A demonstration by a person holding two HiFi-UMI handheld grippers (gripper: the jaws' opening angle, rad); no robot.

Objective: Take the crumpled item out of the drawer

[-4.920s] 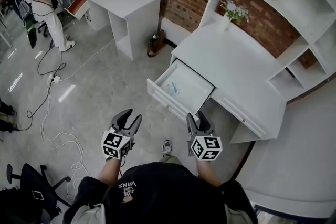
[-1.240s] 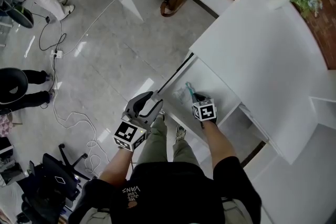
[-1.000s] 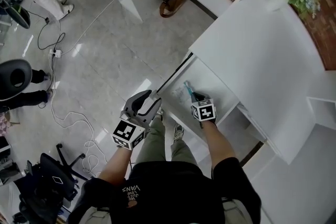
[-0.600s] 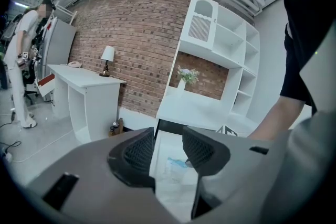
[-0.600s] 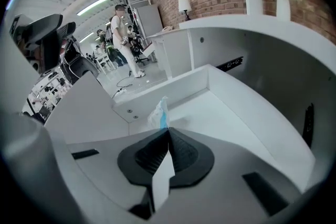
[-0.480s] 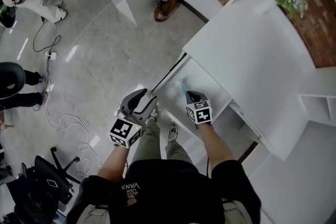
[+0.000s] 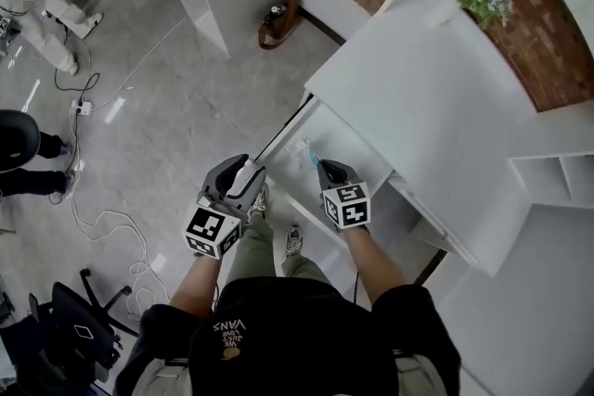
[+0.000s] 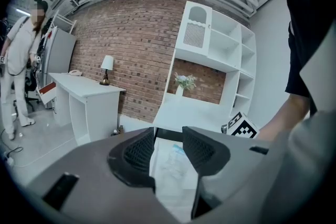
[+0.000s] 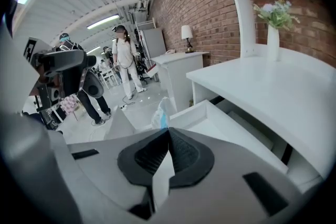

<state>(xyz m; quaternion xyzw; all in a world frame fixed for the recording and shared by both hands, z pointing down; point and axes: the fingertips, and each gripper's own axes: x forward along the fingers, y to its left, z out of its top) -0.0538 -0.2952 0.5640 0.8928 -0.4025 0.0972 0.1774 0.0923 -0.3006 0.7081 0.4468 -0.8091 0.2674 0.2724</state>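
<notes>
Over drawer, crumpled item pinched between right fingers

Objects counted, by kind.
Recorded: left gripper and right gripper, two; one drawer; one crumpled item; one vase; one lamp.
</notes>
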